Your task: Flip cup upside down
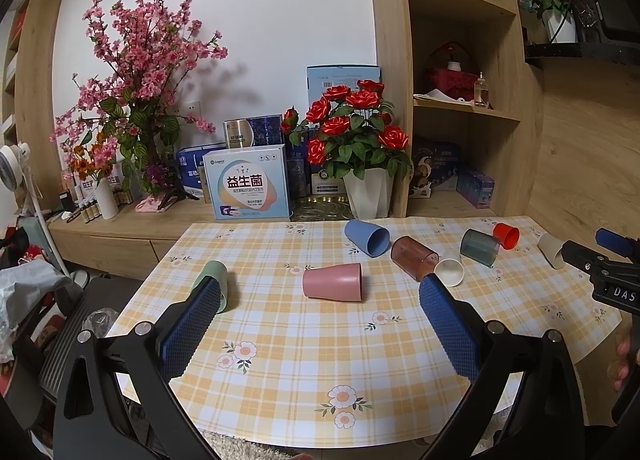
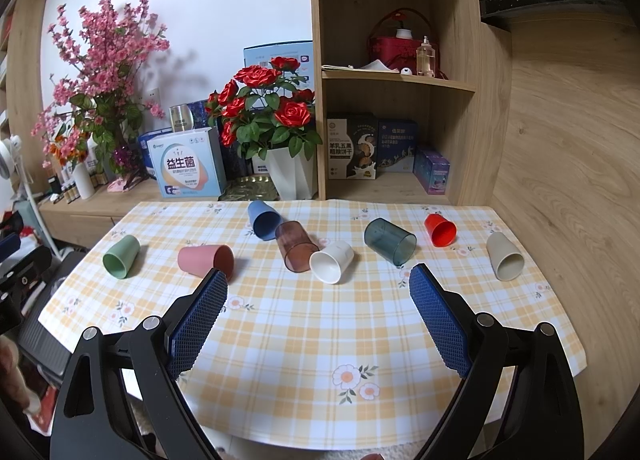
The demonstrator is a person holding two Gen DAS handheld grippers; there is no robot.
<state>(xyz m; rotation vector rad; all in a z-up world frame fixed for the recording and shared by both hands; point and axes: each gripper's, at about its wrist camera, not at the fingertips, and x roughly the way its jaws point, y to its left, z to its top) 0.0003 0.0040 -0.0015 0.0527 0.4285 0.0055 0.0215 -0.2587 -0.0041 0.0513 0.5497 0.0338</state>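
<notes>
Eight cups are lying on their sides on the worktop (image 2: 304, 340), which is wearing a yellow checked cloth with flowers. From left to right in the right wrist view there are a green cup (image 2: 121, 256), a pink cup (image 2: 206, 260), a blue cup (image 2: 263, 219), a brown clear cup (image 2: 296, 246) touching a white cup (image 2: 332, 262), a grey-blue clear cup (image 2: 390, 240), a red cup (image 2: 440, 230) and a beige cup (image 2: 505, 256). The left tongs (image 1: 320, 292) are hovering above the cloth with the fingers wide apart, and the pink cup (image 1: 333, 282) is lying between their tips. The right tongs (image 2: 318, 284) are also standing apart and holding nothing, near the white cup. A pot of red roses (image 2: 268, 107) is standing behind the worktop.
</notes>
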